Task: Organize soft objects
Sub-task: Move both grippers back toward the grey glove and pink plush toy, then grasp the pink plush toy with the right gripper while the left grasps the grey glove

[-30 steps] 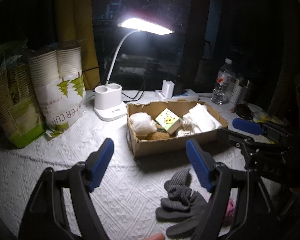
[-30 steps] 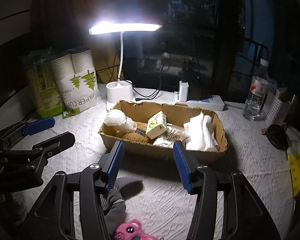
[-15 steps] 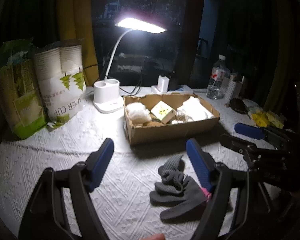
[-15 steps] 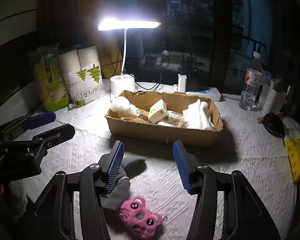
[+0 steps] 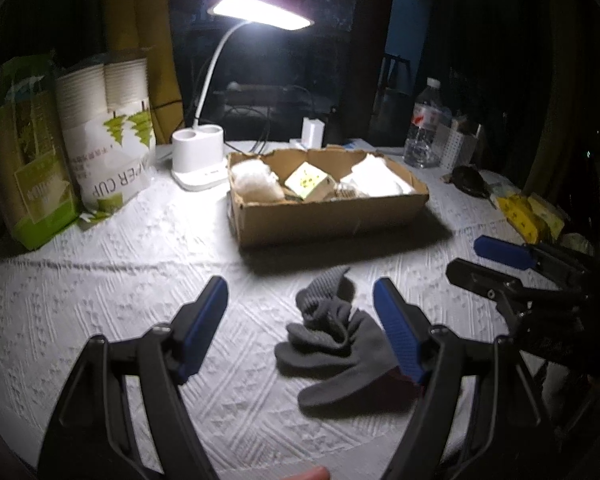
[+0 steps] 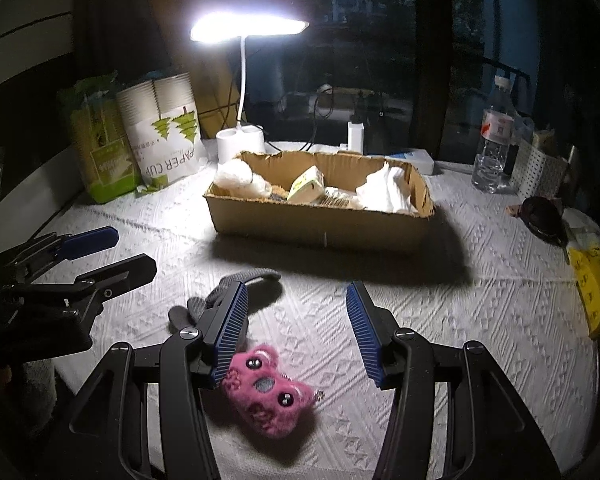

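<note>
Grey glove point(image 5: 332, 340); pink plush toy point(image 6: 270, 396); white embossed tablecloth point(image 6: 460, 320).

Both grippers have drawn back from the cardboard box point(image 6: 320, 224).

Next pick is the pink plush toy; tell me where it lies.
In the right wrist view the pink plush toy lies on the tablecloth, low between the fingers, beside the grey glove, short of the cardboard box.
</note>
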Demonstrator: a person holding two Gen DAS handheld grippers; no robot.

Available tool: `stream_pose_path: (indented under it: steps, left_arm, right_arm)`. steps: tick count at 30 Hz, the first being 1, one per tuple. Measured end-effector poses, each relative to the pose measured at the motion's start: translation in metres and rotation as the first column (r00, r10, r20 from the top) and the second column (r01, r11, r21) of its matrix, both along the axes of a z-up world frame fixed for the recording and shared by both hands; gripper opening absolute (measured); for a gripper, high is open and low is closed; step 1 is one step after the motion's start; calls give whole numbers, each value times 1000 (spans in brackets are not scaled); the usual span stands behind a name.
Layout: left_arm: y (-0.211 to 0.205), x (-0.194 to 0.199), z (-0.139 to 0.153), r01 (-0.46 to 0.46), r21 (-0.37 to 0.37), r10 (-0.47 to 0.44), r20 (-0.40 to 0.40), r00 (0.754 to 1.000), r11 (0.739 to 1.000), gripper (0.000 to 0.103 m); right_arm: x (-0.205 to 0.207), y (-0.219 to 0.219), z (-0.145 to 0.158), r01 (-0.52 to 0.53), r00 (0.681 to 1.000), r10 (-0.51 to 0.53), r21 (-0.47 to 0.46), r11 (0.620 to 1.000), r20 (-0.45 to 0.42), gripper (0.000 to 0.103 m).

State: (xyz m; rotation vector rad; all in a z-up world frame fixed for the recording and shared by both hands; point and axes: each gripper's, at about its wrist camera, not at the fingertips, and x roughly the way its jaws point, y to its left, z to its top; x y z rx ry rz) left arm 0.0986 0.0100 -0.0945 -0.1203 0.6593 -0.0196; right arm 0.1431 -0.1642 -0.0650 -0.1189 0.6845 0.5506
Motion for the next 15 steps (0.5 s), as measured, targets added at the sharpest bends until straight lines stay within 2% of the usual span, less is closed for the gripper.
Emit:
stream_pose_path:
  steps: [10, 15]
  left_arm:
    - [-10, -1, -14, 7, 22, -6, -41, 999, 1000, 76]
    - [-14, 1, -23, 16, 32, -14, -67, 998, 999, 76]
  right_arm:
    - [-8, -4, -24, -43, 999, 43, -15, 999, -30, 55]
    - [-10, -5, -38, -64, 996, 63, -21, 998, -57, 63]
